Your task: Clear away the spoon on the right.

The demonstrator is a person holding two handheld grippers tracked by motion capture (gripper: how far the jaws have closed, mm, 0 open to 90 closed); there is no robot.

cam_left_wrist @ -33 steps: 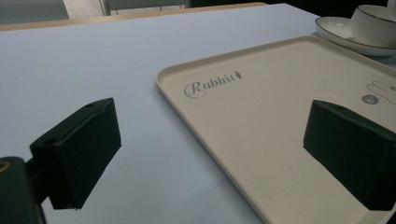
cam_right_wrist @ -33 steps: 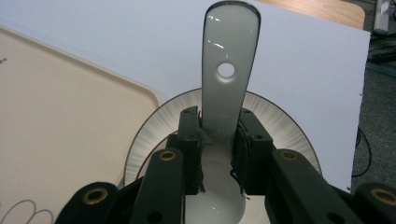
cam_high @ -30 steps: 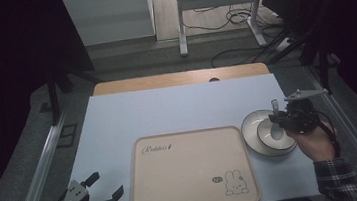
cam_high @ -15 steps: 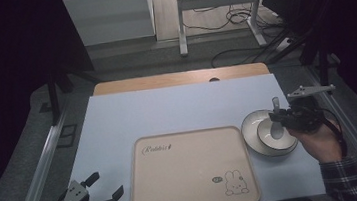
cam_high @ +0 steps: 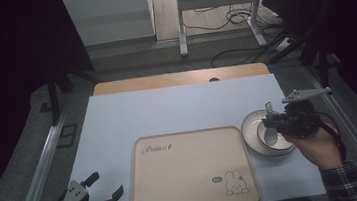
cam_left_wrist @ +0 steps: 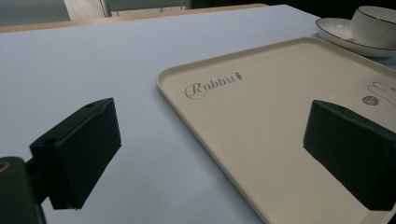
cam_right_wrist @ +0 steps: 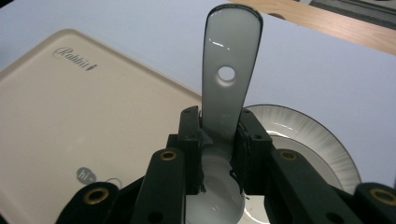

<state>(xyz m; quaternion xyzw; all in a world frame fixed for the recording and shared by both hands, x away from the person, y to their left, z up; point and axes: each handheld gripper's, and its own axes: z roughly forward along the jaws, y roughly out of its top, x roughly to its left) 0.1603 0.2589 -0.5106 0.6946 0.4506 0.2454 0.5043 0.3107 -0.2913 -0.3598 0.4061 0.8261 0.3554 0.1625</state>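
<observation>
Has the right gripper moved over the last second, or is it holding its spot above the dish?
Barely, if at all: the right gripper, shut on the white spoon, remains over the plate beside the tray.

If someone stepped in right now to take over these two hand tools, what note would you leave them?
Right gripper: shut on the white spoon, jaws clamped on its neck, handle pointing up, held over the bowl on the plate right of the tray.
Left gripper: open, holding nothing, at the table's near left corner beside the tray.
Done: spoon gripped.
Left: the tray carries nothing yet; the spoon, bowl and plate probably go onto it. Move slowly so the spoon does not knock the bowl.
</observation>
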